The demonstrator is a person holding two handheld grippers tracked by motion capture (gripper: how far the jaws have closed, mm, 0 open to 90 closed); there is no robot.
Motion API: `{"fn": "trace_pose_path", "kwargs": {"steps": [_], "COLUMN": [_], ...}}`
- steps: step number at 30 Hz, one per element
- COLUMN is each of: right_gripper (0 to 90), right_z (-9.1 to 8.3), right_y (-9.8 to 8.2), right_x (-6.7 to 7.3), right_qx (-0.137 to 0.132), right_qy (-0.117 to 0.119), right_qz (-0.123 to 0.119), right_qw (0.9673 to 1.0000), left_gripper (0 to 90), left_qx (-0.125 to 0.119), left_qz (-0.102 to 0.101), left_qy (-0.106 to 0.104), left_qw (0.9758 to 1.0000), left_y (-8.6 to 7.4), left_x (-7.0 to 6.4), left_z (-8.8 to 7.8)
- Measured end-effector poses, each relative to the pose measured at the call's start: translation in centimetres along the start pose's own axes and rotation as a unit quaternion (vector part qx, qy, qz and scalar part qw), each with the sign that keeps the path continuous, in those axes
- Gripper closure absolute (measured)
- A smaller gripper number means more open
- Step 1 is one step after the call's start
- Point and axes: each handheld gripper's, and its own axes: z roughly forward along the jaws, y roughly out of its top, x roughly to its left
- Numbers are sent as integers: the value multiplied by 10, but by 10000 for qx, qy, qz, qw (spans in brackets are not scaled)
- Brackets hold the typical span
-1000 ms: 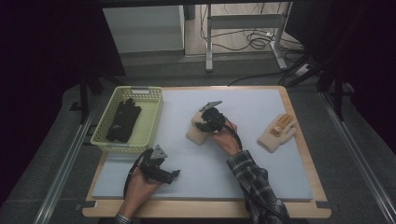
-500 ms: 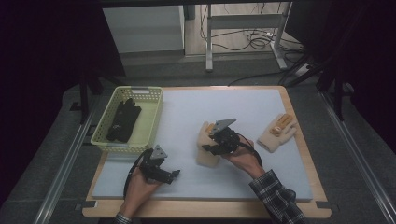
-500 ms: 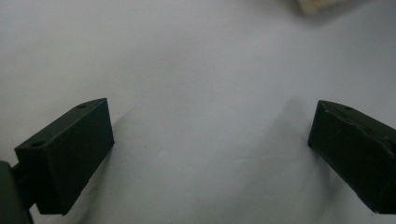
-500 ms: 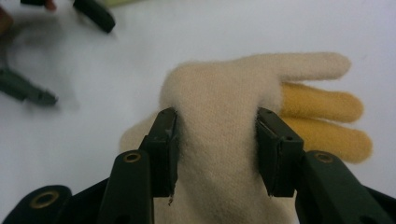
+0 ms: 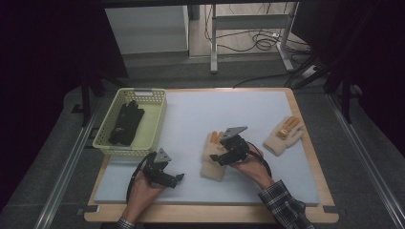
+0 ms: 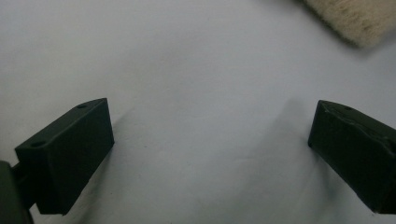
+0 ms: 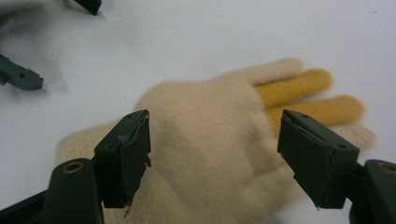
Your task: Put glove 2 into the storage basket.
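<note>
A cream knitted glove (image 5: 210, 168) with orange fingers lies flat on the white mat (image 5: 191, 114), near the front middle. My right gripper (image 5: 218, 157) hovers over its palm. Its jaws have just been opening and stand wide, one on each side of the glove (image 7: 205, 154), with the pads off the wool. My left gripper (image 5: 177, 178) rests at the front left, open over bare mat (image 6: 201, 70), with nothing between its fingers. The glove's cuff (image 6: 355, 18) peeks in at the top right of the left gripper view. A matching cream glove (image 5: 284, 135) lies at the right.
A yellow-green mesh basket (image 5: 155, 119) stands at the left back and holds black gloves (image 5: 125, 122). The mat's middle and back are bare. A wooden table edge (image 5: 210, 214) runs along the front, with metal rails on both sides.
The right gripper brought the cream glove from mid-table toward the front, then spread its jaws and let it go. The left gripper kept still.
</note>
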Motion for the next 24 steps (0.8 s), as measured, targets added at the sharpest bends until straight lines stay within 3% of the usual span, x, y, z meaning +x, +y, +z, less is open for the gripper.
{"fn": "trace_pose_path", "kwargs": {"steps": [7, 14, 20, 24], "right_gripper": [254, 256, 268, 279], "right_z": [-24, -49, -73, -92], "right_y": [-13, -29, -40, -47], "right_x": [-15, -39, -62, -79], "right_qx": [-113, -159, -158, -167], "right_qy": [-462, -955, -1385, -1687], "right_qz": [427, 798, 1022, 1264], "right_qw": [9980, 9921, 9850, 9774], "left_gripper": [2, 2, 2, 3], "left_qx": [2, 2, 2, 10], "left_qz": [2, 4, 8, 16], "left_qy": [2, 3, 5, 4], "left_qw": [10000, 10000, 10000, 10000], "left_y": [0, 0, 0, 0], "left_x": [0, 0, 0, 0], "left_z": [0, 0, 0, 0]}}
